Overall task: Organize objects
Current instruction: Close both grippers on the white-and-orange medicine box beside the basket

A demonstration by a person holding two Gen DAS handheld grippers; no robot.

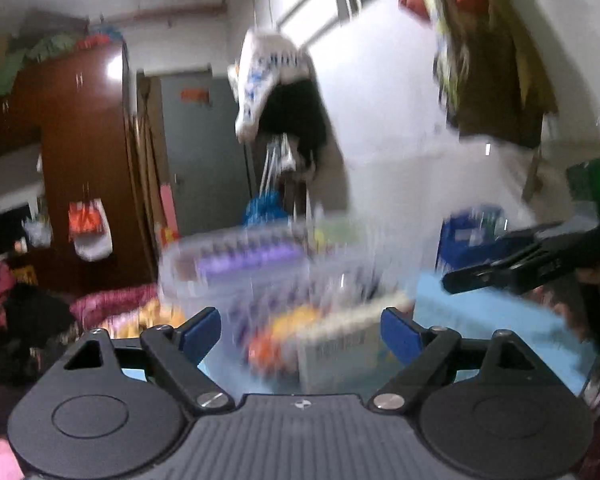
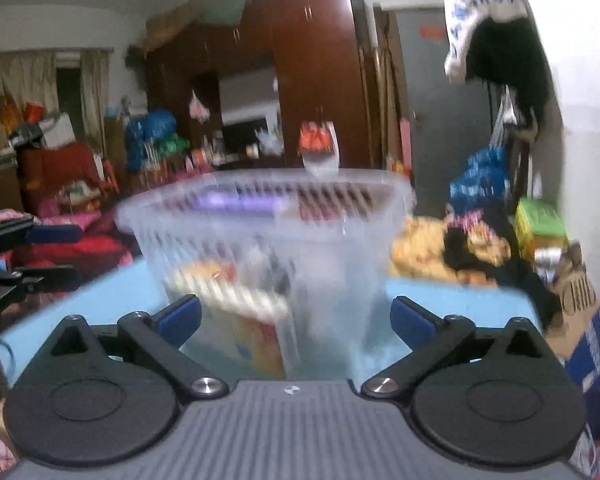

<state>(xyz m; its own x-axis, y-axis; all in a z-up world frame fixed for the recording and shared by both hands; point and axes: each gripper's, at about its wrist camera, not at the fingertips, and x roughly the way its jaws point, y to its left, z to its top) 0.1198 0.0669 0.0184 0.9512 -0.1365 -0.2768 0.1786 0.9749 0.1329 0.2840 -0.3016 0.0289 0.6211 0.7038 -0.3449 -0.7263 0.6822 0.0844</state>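
Note:
A clear plastic basket (image 2: 268, 220) stands on a light blue table (image 2: 460, 304), blurred by motion, with a purple item (image 2: 236, 202) near its top and a box and packets lower inside. The same basket (image 1: 260, 268) fills the middle of the left wrist view, with an orange packet and a white box (image 1: 340, 344) in it. My left gripper (image 1: 302, 330) is open, its blue pads wide apart just in front of the basket. My right gripper (image 2: 296, 318) is open too, close to the basket's near wall. Nothing sits between either pair of fingers.
The right gripper (image 1: 540, 256) shows at the right of the left wrist view; the left gripper (image 2: 24, 256) shows at the left of the right wrist view. A dark wooden wardrobe (image 2: 312, 80), hanging bags (image 1: 272, 76), piled clothes (image 1: 28, 308) and a blue crate (image 1: 476, 240) surround the table.

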